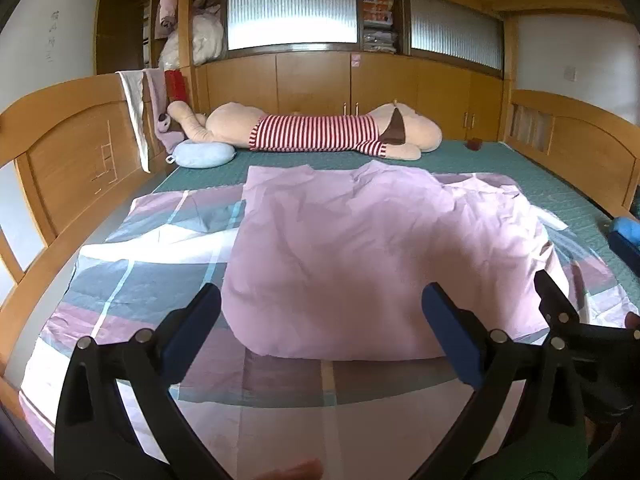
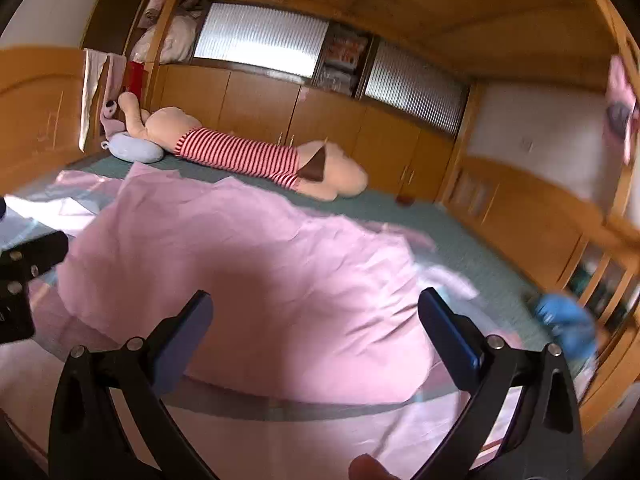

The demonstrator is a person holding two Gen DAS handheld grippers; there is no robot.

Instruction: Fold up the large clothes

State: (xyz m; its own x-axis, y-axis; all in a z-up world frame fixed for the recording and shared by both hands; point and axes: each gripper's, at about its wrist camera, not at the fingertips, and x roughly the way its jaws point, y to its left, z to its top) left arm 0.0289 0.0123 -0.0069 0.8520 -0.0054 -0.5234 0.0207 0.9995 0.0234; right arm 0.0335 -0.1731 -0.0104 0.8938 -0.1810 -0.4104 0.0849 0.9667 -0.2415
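Note:
A large cover lies spread on the bed, checked grey, white and purple [image 1: 152, 264]. Its plain pink underside [image 1: 360, 256] is folded over the middle and right part, with the fold's rounded edge near me. My left gripper [image 1: 320, 332] is open and empty, just above the near edge of the pink fold. My right gripper [image 2: 316, 336] is open and empty over the same pink fold [image 2: 256, 264]. The right gripper's body shows at the right of the left wrist view [image 1: 560, 312]. The left gripper's body shows at the left of the right wrist view [image 2: 24, 276].
A big plush toy in a red-striped shirt [image 1: 316, 132] lies along the far side of the green mattress [image 1: 520, 160]. A light blue cushion [image 1: 204, 154] sits at far left. Wooden bed boards [image 1: 72, 152] stand left and right. A blue object [image 2: 568, 320] lies at the right edge.

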